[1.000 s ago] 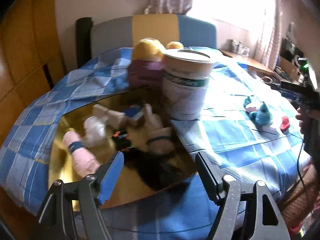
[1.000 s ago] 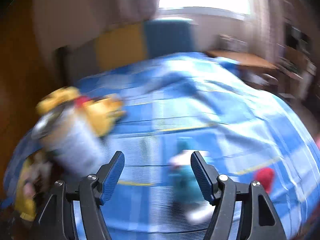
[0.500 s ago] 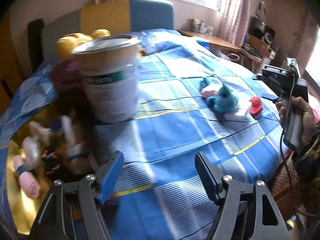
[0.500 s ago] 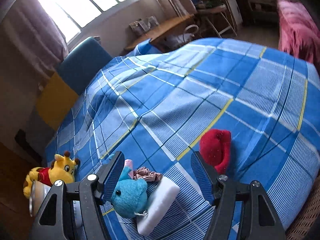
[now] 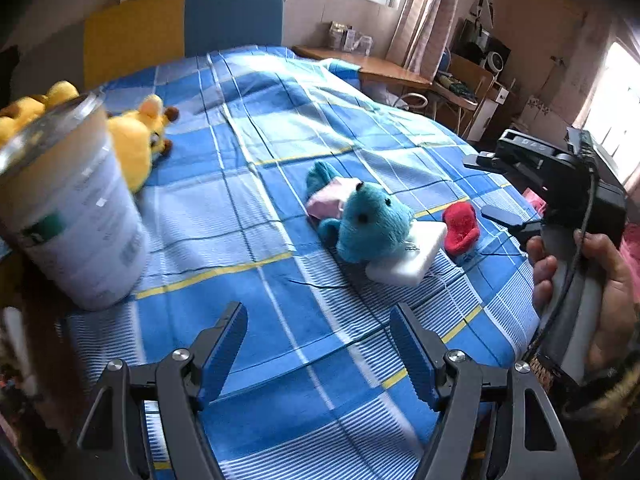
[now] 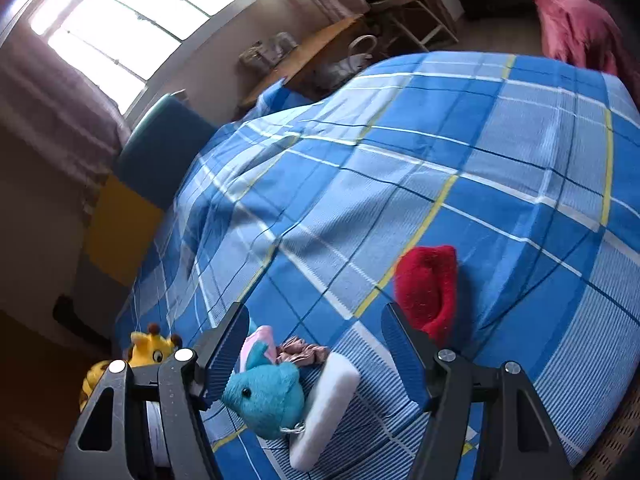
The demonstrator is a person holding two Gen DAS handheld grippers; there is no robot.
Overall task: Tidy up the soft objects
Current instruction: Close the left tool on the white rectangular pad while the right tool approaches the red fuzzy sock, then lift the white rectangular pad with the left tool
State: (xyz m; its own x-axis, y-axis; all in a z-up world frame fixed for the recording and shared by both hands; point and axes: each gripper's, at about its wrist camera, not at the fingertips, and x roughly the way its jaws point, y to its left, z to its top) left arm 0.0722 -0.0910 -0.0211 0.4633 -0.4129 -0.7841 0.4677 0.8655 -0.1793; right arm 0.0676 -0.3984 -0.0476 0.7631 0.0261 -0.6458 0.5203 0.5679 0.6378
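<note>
The fluffy teal plush toy [image 5: 370, 220] lies on your blue plaid bedsheet [image 5: 240, 216], its head resting on a white rectangular foam block [image 5: 416, 258], with a pink cloth [image 5: 326, 202] half hidden behind it and a small red plush piece [image 5: 460, 226] just beside the block. Your left gripper [image 5: 318, 350] and right gripper [image 6: 314, 354] both stand apart, holding nothing. A white plastic bucket [image 5: 76, 220], cut off at the left edge, partly hides the yellow giraffe plush [image 5: 140, 140].
</note>
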